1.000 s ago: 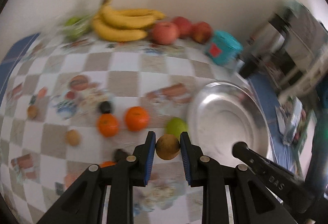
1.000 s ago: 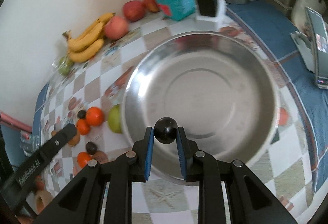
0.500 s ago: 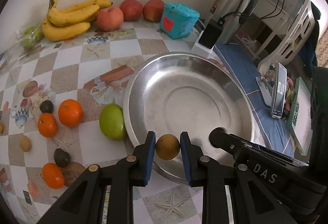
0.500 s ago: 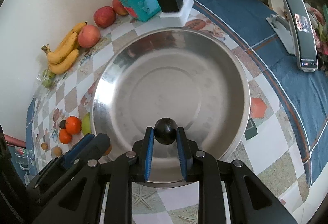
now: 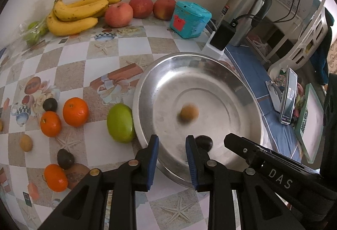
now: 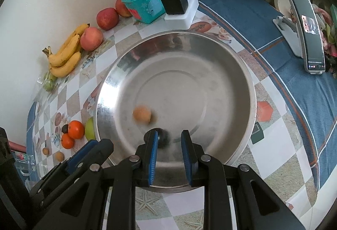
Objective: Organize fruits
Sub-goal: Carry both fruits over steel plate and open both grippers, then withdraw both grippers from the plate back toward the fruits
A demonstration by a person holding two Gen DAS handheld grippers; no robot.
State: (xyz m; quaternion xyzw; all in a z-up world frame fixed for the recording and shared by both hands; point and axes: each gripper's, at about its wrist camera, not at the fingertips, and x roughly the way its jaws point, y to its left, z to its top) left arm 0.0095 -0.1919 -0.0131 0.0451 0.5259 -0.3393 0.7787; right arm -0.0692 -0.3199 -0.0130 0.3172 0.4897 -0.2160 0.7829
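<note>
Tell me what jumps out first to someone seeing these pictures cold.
The big steel bowl fills the middle of the checkered table, with a small tan fruit blurred on its floor and a dark fruit near its front wall. Both the left gripper and right gripper hang open over its near rim. Against the back wall lie a bunch of bananas and red apples.

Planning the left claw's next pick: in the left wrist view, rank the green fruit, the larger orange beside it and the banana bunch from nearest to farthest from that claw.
1. Green fruit: just left of the left claw, against the steel bowl's rim.
2. Larger orange: farther left, mid-table.
3. Banana bunch: far back by the wall.
</note>
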